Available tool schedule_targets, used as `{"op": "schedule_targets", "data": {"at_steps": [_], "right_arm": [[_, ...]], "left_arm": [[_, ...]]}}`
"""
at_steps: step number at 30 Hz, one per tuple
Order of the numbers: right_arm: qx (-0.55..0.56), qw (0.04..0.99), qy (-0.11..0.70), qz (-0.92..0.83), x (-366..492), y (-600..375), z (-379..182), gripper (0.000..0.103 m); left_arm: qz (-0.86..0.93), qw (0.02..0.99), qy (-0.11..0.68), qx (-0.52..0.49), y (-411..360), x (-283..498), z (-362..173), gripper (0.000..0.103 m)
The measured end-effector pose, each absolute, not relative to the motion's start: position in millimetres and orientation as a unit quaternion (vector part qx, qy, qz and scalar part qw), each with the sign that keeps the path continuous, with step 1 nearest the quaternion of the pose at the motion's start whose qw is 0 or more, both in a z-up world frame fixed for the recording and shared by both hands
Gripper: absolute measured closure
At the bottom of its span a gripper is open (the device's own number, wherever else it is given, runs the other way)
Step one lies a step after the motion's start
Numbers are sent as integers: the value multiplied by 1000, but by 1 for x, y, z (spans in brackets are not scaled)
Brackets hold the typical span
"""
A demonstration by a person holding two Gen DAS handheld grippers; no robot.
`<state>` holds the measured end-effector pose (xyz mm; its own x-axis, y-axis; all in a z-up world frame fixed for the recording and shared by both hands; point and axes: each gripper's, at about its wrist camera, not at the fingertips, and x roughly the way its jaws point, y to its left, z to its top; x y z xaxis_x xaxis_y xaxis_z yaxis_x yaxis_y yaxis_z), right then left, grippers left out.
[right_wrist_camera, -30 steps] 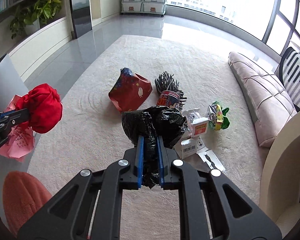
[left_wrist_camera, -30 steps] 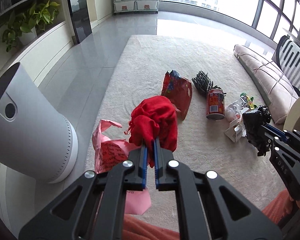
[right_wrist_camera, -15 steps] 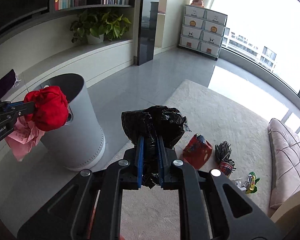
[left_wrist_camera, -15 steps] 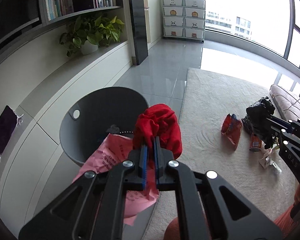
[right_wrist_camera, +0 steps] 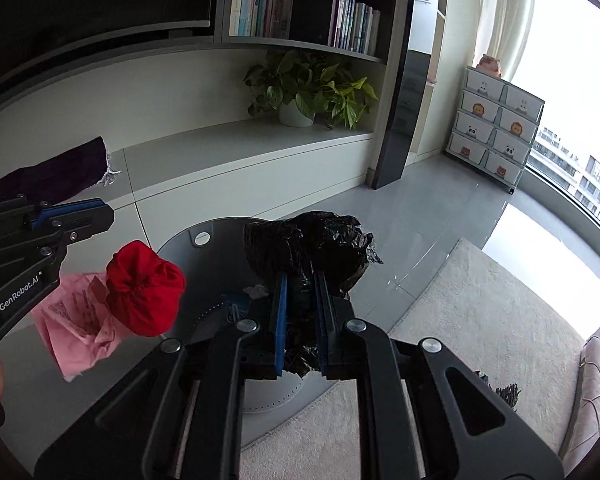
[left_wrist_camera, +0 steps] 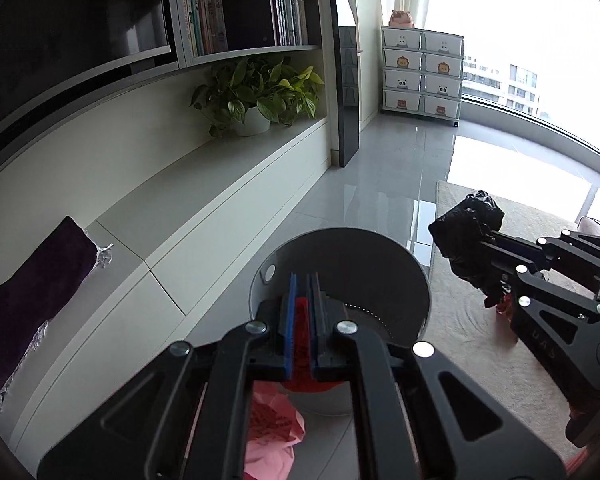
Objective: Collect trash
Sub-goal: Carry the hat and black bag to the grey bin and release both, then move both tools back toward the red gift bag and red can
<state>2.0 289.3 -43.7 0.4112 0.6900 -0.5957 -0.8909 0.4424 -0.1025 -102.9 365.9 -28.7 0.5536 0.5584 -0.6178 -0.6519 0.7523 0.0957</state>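
A grey round bin stands open on the tiled floor beside the rug. My left gripper is shut over its near rim, with red showing between the blue pads. From the right wrist, a red cloth bundle and a pink plastic bag hang under the left gripper, at the bin's left rim. My right gripper is shut on a crumpled black plastic bag, held above the bin's mouth. The same black bag sits just right of the bin in the left wrist view.
A low white cabinet runs behind the bin, bearing a potted plant and a purple cloth. The beige rug lies to the right, a sofa beyond it. A drawer unit stands by the window.
Both grippers rose and swung left from the rug to the bin, still holding their loads. The bin's mouth now lies under them, and the red bundle hangs lower beneath the left fingers.
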Motion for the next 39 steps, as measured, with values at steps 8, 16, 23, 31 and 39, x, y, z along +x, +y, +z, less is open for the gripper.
{"op": "schedule_targets", "data": {"at_steps": [8,16,23,31,39], "right_arm": [[-221,806,255,487,4,306,-55,91],[-220,786,277,507,7,322,-64,87],[-223,785,278,507,2,336,-70,58],[-226,786,279,503,-2,332,-74,56],[-228,798,272,486,-5,315,-78,56]], "left_arm": [[327,879,338,-77,377,-85,-40,97],[319,876,353,-85,379,-80,-52,93],[331,868,356,-101,389,-91,-59,52],[361,866,333,-96,388,-110,-58,24],[373,859,334,-105,380,-120,-69,24]]}}
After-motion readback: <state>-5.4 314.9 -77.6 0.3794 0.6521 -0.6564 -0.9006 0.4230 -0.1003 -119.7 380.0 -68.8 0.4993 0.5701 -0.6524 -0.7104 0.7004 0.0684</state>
